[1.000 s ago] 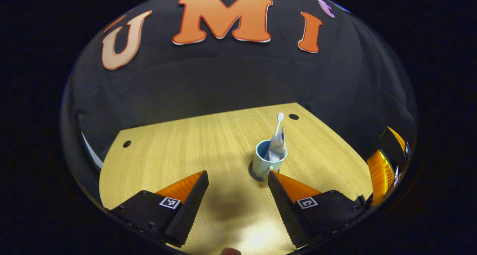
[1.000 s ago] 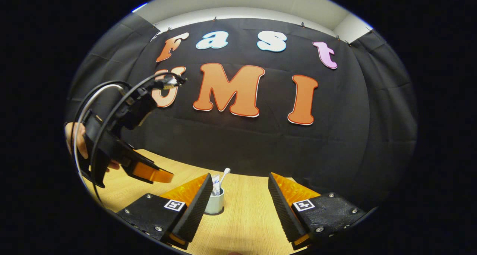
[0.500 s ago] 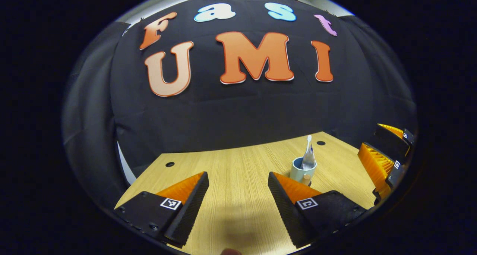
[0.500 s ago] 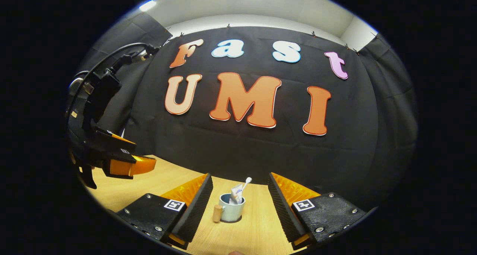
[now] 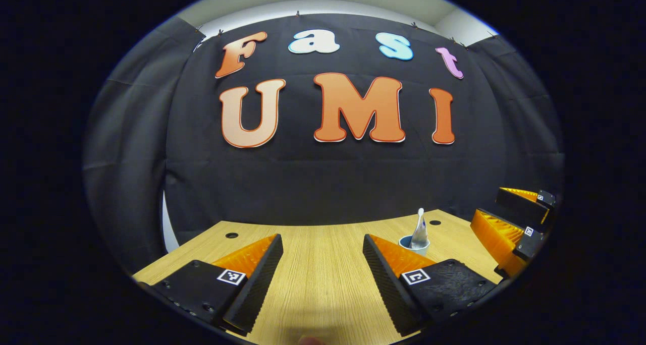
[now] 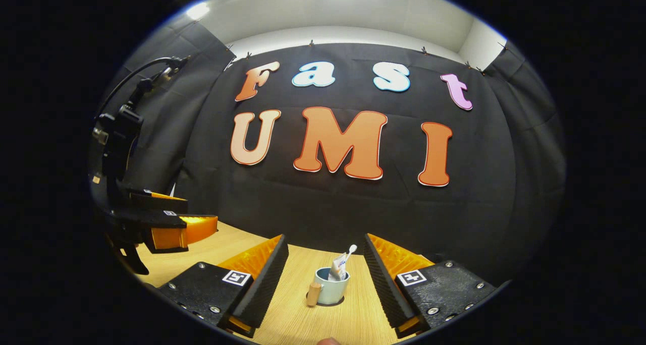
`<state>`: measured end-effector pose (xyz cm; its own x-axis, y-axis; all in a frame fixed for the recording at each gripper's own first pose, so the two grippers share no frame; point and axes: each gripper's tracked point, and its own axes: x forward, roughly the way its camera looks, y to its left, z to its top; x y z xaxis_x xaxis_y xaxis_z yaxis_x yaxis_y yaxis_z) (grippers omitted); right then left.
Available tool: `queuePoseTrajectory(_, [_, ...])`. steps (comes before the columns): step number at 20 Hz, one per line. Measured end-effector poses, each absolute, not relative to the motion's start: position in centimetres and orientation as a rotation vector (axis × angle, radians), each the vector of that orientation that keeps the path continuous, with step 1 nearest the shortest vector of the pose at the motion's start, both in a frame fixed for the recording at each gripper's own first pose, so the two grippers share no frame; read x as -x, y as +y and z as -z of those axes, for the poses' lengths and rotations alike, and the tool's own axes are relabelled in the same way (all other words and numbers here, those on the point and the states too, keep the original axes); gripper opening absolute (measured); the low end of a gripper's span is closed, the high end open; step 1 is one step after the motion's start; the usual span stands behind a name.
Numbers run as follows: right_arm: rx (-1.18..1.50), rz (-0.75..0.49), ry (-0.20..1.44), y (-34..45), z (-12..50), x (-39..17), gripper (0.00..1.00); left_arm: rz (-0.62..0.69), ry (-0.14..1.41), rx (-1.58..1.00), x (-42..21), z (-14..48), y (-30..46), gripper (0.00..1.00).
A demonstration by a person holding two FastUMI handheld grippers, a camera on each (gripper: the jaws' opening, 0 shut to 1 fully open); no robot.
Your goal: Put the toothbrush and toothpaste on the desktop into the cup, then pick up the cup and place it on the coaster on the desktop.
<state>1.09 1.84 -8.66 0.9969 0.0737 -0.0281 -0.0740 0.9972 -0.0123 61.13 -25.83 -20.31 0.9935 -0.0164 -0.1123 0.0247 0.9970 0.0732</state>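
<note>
dim booth | overhead ceiling light | sharp focus | fisheye-bent edges

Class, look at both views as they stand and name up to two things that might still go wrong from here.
1. The toothbrush and toothpaste stand tall, leaning above the cup; a knock might tip the cup or spill them.
2. The cup seems to sit on the dark coaster between the right gripper's open jaws; swinging either finger sideways could nudge it off.
</note>
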Motion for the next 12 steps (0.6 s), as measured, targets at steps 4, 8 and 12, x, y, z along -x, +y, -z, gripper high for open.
queuePoseTrajectory(4, [0.007,-0.086,0.047,2.5,9.6,-1.3,0.9,0.0,0.051,-0.072,-61.2,20.0,-25.0,0.96])
queuePoseTrajectory(8, [0.024,-0.114,0.044,3.7,9.4,-1.4,0.9,-0.017,0.032,-0.048,-61.0,20.0,-24.1,0.96])
queuePoseTrajectory(12, [0.019,-0.128,0.04,4.3,9.2,-1.5,0.9,-0.051,0.019,-0.033,-60.8,19.9,-22.5,0.96])
